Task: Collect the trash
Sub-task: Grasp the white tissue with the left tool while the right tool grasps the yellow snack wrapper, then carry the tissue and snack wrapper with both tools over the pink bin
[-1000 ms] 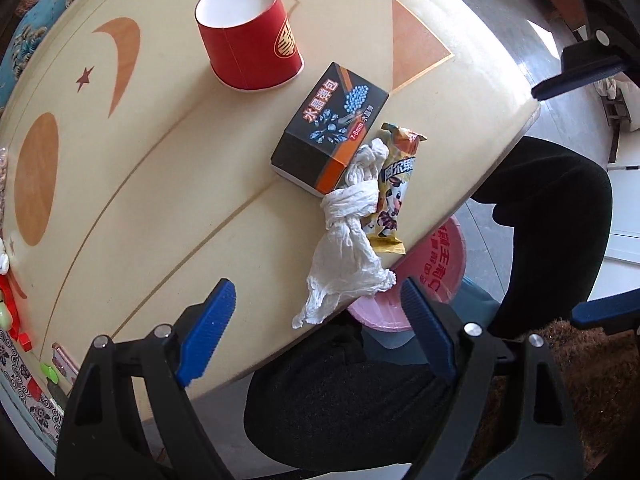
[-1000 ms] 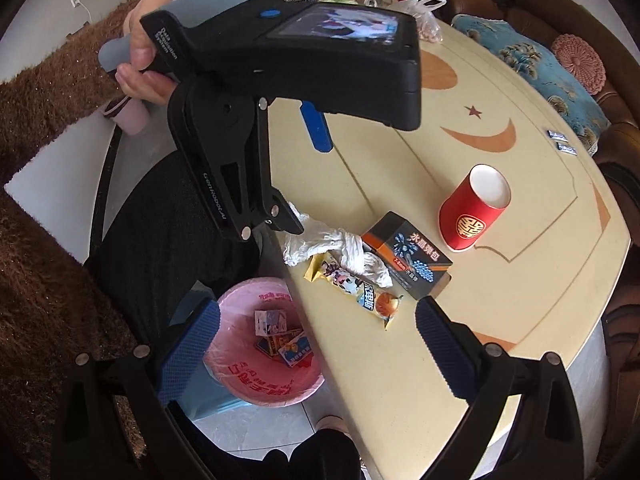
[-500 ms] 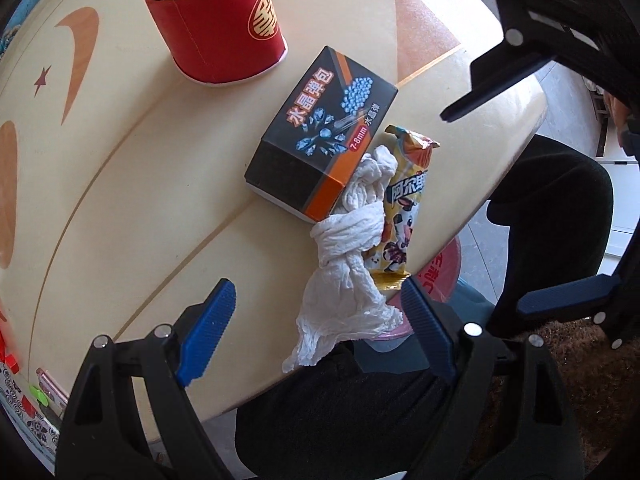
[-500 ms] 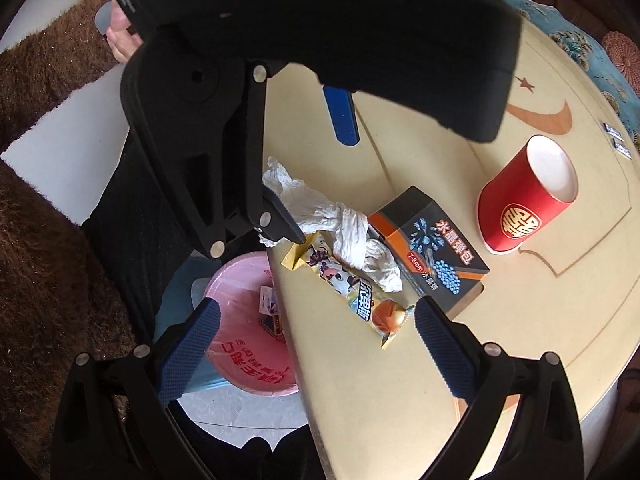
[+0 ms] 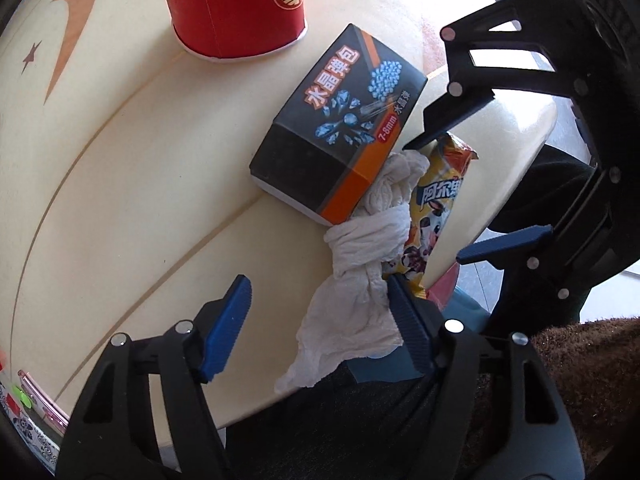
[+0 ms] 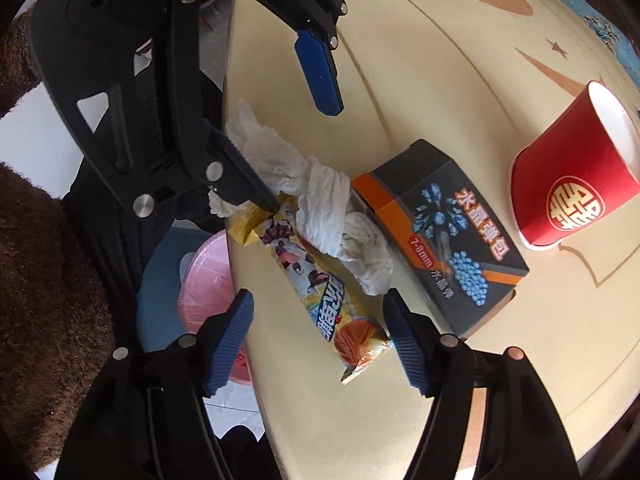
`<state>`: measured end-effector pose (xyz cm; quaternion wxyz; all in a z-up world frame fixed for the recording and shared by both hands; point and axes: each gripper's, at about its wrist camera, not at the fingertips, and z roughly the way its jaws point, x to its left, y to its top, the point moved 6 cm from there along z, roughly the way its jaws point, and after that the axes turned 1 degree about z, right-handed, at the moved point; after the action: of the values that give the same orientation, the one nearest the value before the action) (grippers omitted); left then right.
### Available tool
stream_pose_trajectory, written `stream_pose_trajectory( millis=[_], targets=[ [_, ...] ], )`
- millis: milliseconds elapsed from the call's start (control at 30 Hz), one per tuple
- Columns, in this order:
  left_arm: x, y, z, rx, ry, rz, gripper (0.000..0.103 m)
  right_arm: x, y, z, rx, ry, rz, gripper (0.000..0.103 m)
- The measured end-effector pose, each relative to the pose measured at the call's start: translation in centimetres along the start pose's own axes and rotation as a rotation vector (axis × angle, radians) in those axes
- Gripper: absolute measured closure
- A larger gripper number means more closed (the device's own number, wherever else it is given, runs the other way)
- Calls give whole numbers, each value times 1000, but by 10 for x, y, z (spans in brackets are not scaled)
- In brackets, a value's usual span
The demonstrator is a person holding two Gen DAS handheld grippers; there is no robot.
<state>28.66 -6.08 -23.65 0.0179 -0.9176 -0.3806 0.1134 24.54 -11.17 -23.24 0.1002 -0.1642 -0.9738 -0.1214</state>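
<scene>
A crumpled white tissue lies at the near edge of the cream table, beside a yellow snack wrapper. My left gripper points down over the tissue's loose end. Its jaws are closing, with the tissue between them; one blue pad touches it, the other stands apart. My right gripper straddles the wrapper's orange end. Its jaws are closing too, and the pads do not press on the wrapper.
A black and orange box lies against the tissue. A red paper cup stands behind it. A pink bin sits on the floor below the table edge, next to a person's dark-clothed legs.
Both grippers have come down close over the trash, and both sets of jaws have narrowed. The tissue and the wrapper lie where they were.
</scene>
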Motion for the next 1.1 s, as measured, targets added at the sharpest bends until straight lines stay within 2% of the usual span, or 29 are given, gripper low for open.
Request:
stream_pose_trajectory(
  millis=[133, 267, 333, 433, 500, 633, 733, 800, 867, 1100],
  targets=[
    [3, 6, 3, -12, -16, -14, 34, 1, -1, -1, -9, -39, -1, 43],
    [10, 10, 1, -30, -14, -27, 35, 0, -4, -4, -32, -114, 7, 59],
    [10, 9, 1, -39, -9, -36, 35, 2, -6, -3, -40, -151, 9, 64],
    [10, 9, 0, -42, -5, -50, 43, 8, -7, -1, -43, -202, 24, 65],
    [3, -3, 0, -37, -30, -59, 58, 10, -8, -1, -44, -218, 62, 67],
    [-7, -4, 1, -37, 6, -50, 65, 17, -8, 3, -59, -279, 121, 69],
    [-9, -6, 0, -31, -9, -68, 79, 21, -8, 2, -67, -300, 161, 71],
    [-9, -7, 1, -24, 15, -71, 88, 22, -9, 2, -69, -302, 187, 72],
    [-10, -7, 2, -18, 39, -79, 90, 21, -9, 1, -71, -311, 207, 74],
    [-5, -11, -8, -46, 46, -137, 91, 18, -15, -12, -82, -343, 288, 78]
  ],
)
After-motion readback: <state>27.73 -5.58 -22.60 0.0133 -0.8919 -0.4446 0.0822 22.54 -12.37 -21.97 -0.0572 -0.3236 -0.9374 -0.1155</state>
